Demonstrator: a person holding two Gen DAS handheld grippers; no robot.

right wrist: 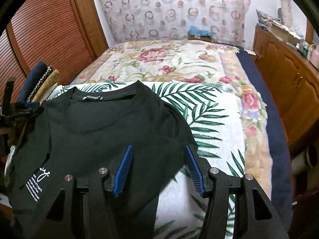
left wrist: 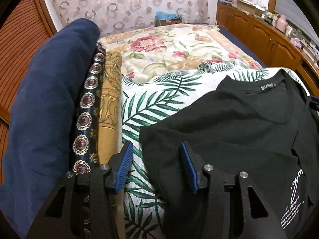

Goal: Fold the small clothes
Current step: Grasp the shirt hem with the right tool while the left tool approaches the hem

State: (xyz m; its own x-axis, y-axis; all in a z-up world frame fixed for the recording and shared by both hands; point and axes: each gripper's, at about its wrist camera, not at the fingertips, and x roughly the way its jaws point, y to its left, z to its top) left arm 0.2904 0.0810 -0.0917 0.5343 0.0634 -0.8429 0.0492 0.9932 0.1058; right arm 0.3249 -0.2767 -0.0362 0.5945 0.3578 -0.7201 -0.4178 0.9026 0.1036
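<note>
- Bed (right wrist: pixel 199 63): the largest surface, under a floral cover; it serves as the work table, and beyond the black T-shirt's collar it lies bare, giving free room for moving.
- Leaf-print cloth (right wrist: pixel 215 119): spread flat beneath the T-shirt, probably as a folding mat; a wide uncovered band runs to the right of the T-shirt.
- Black T-shirt (right wrist: pixel 111 123): the garment to fold, lying on the leaf-print cloth, collar label away from the cameras, white lettering near its left side. One side appears already turned inward, so folding seems partly done.
- Pile of folded clothes (left wrist: pixel 49 109): navy, patterned and gold pieces just left of the T-shirt, likely set aside as finished work; it limits room on that side.
- Left gripper (left wrist: pixel 155 167): fingers apart and empty, poised over the T-shirt's left edge, one finger (left wrist: pixel 125 167) above the leaf-print cloth.
- Right gripper (right wrist: pixel 159 169): fingers apart and empty, straddling the T-shirt's right edge, suited to pinching it.
</note>
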